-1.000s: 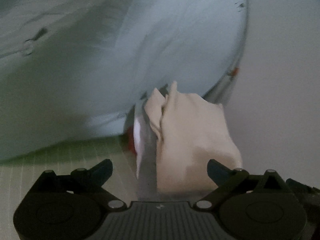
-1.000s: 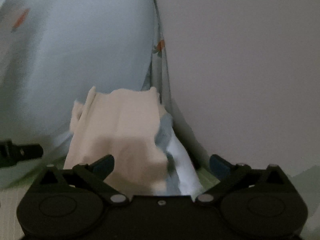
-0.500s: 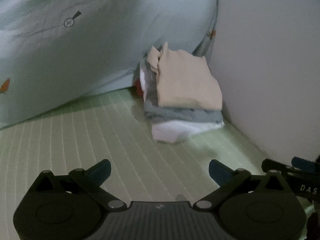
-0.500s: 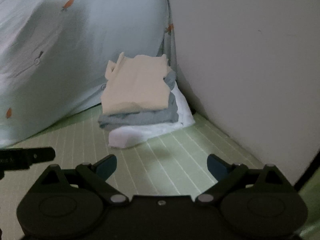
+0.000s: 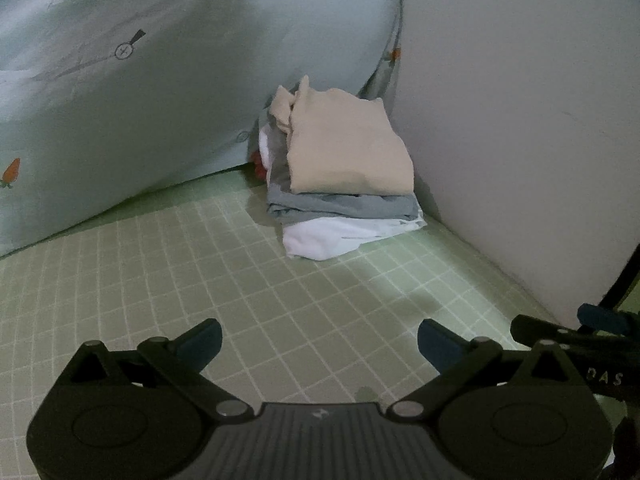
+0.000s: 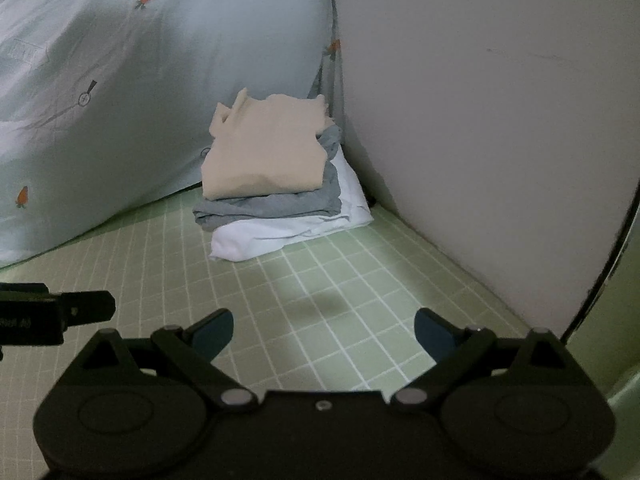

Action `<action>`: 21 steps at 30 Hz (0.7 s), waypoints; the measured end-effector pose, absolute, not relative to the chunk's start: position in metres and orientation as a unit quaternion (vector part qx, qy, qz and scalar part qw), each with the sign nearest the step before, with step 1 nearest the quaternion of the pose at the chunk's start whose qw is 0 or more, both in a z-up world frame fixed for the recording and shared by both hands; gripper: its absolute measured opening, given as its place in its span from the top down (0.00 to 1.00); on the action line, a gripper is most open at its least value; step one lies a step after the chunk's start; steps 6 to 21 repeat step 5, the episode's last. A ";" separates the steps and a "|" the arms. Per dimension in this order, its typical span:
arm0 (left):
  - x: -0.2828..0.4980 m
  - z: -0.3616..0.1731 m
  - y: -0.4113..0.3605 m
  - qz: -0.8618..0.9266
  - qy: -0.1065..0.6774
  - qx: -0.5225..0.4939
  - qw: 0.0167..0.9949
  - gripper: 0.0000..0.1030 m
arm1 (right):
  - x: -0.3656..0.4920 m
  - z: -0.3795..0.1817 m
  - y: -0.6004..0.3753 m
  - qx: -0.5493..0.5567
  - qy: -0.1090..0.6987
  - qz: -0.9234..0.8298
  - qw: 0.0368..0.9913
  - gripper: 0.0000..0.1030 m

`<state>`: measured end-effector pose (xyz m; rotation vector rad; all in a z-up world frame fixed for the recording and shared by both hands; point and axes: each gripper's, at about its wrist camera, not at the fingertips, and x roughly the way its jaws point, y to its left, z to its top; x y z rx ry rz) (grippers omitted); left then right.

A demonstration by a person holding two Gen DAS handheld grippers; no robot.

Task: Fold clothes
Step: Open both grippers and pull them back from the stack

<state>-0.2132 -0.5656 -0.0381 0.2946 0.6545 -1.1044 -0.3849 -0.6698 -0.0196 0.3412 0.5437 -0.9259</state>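
Observation:
A stack of folded clothes sits in the far corner: a beige garment (image 5: 344,148) (image 6: 264,152) on top, a grey one (image 5: 340,205) (image 6: 272,204) under it, a white one (image 5: 344,234) (image 6: 288,232) at the bottom. A bit of red cloth (image 5: 258,166) peeks out behind the stack. My left gripper (image 5: 320,342) is open and empty, well back from the stack. My right gripper (image 6: 324,330) is open and empty too, also back from it.
The green checked sheet (image 5: 200,280) (image 6: 340,300) covers the surface. A pale blue carrot-print pillow (image 5: 140,80) (image 6: 120,100) leans behind on the left. A white wall (image 5: 520,120) (image 6: 480,120) bounds the right. Each gripper shows at the other view's edge.
Both grippers have pulled back from the stack, leaving the beige garment lying on top. The stack went from filling the views to sitting far off.

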 end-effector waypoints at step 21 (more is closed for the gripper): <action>-0.216 -0.037 -0.563 -0.513 0.301 0.142 0.791 0.00 | -0.388 -0.020 -0.669 0.167 0.254 -0.438 0.846 0.05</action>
